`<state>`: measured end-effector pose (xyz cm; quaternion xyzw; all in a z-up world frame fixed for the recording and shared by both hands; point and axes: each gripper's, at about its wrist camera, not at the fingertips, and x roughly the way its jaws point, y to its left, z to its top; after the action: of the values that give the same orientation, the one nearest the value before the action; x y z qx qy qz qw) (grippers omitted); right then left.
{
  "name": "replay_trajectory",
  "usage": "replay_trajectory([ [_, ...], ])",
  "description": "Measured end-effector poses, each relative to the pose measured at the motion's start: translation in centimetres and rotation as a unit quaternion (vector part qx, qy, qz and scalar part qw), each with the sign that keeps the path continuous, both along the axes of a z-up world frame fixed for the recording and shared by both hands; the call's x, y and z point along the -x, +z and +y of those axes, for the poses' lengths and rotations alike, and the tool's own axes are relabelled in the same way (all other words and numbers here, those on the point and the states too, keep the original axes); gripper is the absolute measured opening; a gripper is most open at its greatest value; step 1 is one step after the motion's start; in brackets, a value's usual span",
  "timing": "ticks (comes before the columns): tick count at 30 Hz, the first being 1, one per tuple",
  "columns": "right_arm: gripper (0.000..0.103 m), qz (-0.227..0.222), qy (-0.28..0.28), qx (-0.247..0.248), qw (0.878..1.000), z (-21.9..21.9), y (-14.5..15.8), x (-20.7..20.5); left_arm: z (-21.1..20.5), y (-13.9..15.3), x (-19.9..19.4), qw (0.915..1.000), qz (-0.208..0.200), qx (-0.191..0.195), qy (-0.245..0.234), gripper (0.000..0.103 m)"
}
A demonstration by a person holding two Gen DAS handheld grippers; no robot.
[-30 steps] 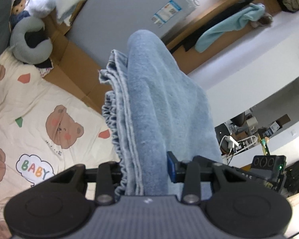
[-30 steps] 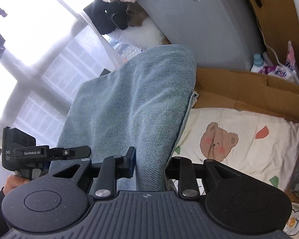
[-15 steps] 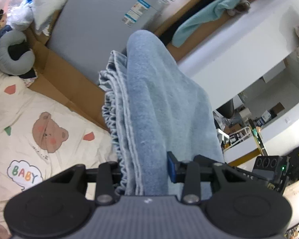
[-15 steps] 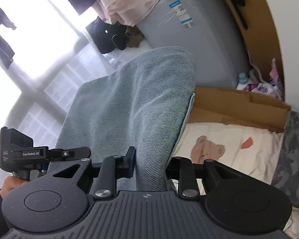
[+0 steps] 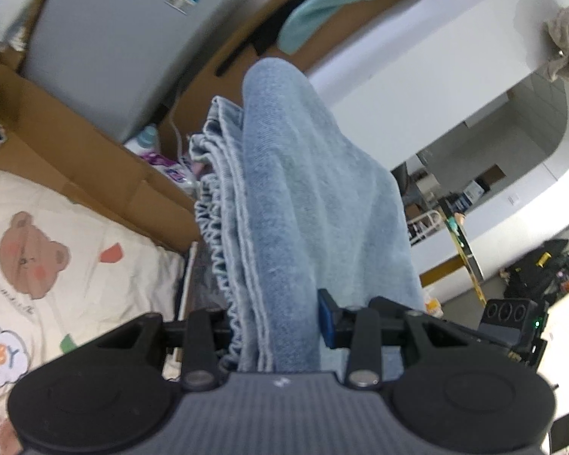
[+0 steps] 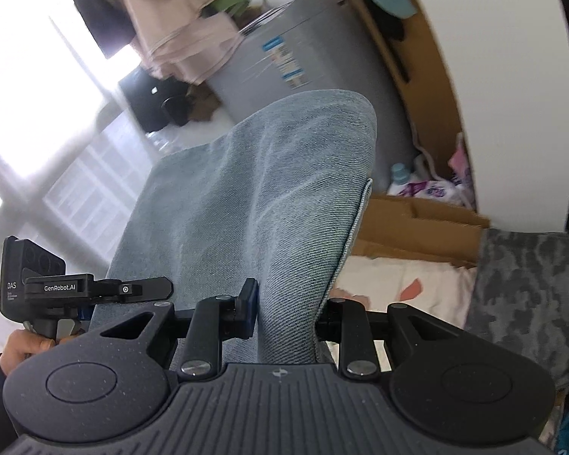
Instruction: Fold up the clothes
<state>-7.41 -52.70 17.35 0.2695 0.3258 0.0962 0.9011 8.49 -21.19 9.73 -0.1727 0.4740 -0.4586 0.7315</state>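
Jeans (image 5: 307,204) folded, long axis running away from both cameras; left tool (image 5: 275,328) pinching them — right tool (image 6: 286,309) likewise.

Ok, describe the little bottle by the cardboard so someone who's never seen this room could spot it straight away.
Find the big grey appliance behind the bear-print bedding. At its foot, behind the cardboard box flaps, stands the small bottle. It is white with a pale blue cap, beside a purple-printed white pack; nothing else there is bottle-shaped.
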Motion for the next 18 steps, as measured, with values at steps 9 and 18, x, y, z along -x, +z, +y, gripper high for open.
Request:
replay_trajectory([
  [9,0.026,-0.006,-0.044,0.019,0.999,-6.0,-0.8,0.1,-6.8,-1.8,-0.7,0.9988,-0.003,0.023,-0.044,0.039],
  [18,0.026,0.000,-0.083,0.037,0.996,-10.8,-3.1,0.4,-12.6,-4.8,-1.3,0.9958,0.002,0.052,-0.076,0.039],
])
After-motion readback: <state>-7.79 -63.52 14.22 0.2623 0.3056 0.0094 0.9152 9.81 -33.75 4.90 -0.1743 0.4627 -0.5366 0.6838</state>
